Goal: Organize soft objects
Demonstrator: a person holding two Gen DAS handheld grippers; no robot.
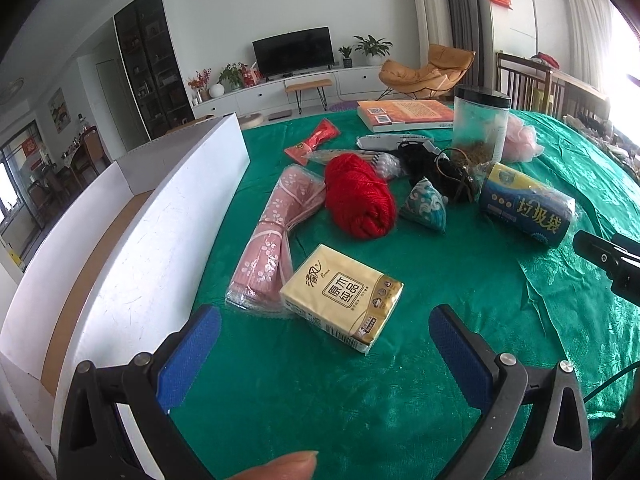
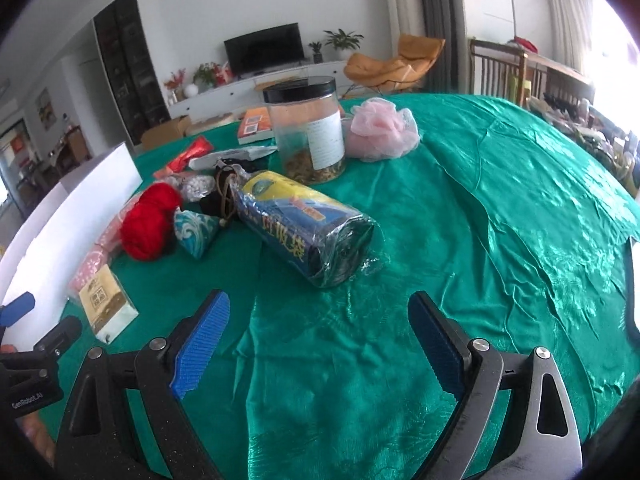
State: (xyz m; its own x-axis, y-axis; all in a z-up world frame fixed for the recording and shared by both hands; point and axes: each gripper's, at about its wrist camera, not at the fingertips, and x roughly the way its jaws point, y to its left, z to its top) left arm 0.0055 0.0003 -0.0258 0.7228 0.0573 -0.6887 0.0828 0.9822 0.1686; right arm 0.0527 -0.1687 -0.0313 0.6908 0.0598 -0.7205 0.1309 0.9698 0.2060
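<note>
Soft objects lay clustered on the green-clothed counter (image 1: 400,400), none held. Left gripper (image 1: 325,330) hovered low over the cloth, level, jaws spread wide and empty; a fingertip of the holder showed at the bottom edge of the left wrist view. Tissue pack (image 1: 341,295) lay flat just ahead of the jaws, roughly centred between the two blue pads, not touching either. Pink wrapped cloth bundle (image 1: 276,232) lay touching the pack's left side, running away from the camera beside the white box (image 1: 160,220), which stood along the left edge of the counter. Red yarn ball (image 1: 360,196) sat beyond the pack, with the small teal pouch (image 1: 426,204) just right of it.

Right gripper (image 2: 319,322) was likewise held low and level, jaws released with nothing between them. Bagged roll of trash bags (image 2: 304,224) lay on its side ahead of these jaws, slightly left of centre and apart from the pads. Behind it stood the clear jar (image 2: 308,136) with black lid, upright, and the pink mesh pouf (image 2: 380,128) just right of the jar. Book (image 1: 408,114) rested flat at the far edge. Each gripper appeared at the margin of the other's view.
</note>
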